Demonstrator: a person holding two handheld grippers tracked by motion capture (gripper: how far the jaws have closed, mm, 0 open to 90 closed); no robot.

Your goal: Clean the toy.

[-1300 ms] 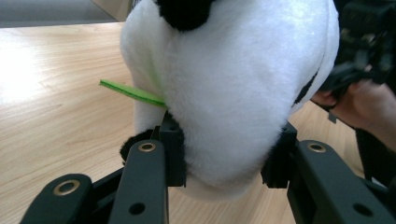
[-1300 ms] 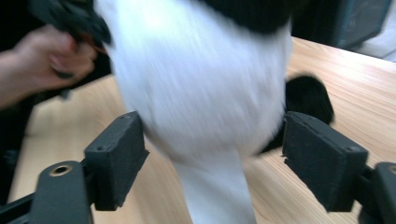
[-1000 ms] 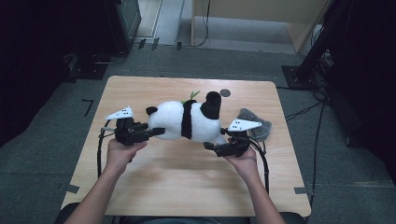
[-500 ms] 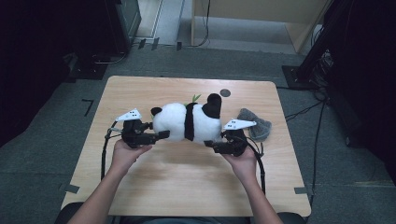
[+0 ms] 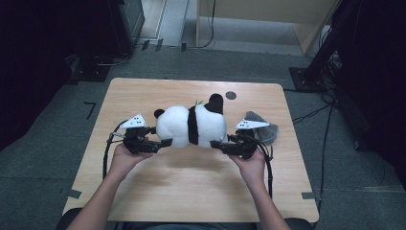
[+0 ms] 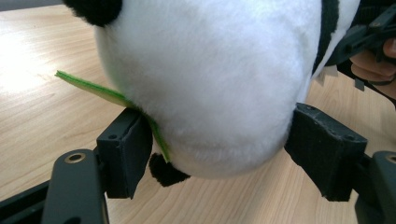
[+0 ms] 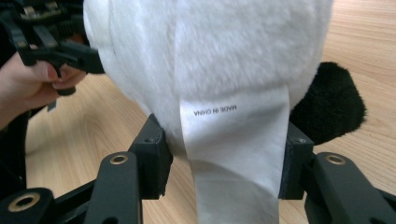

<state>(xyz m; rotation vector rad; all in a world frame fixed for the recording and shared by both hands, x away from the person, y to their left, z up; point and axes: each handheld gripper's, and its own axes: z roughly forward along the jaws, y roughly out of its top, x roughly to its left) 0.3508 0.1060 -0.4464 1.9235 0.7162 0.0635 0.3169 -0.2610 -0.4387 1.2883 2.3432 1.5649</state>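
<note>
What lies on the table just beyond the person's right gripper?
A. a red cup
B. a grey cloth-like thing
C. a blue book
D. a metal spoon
B: in the high view a grey cloth-like thing lies on the table just past the right gripper.

High view: fixed above the near edge of the desk [image 5: 143, 96], facing forward and down; takes in the whole top, surrounding floor and both forearms.

Left gripper view: mounted on the left gripper [image 5: 165, 142], very close, looking along its jaws across the desk toward the right edge; plush panda [image 6: 210, 84] between them.

Right gripper view: mounted on the right gripper [image 5: 214, 143], equally close, facing the opposite way.

Shared: all three show the panda; each gripper view catches the other hand.
</note>
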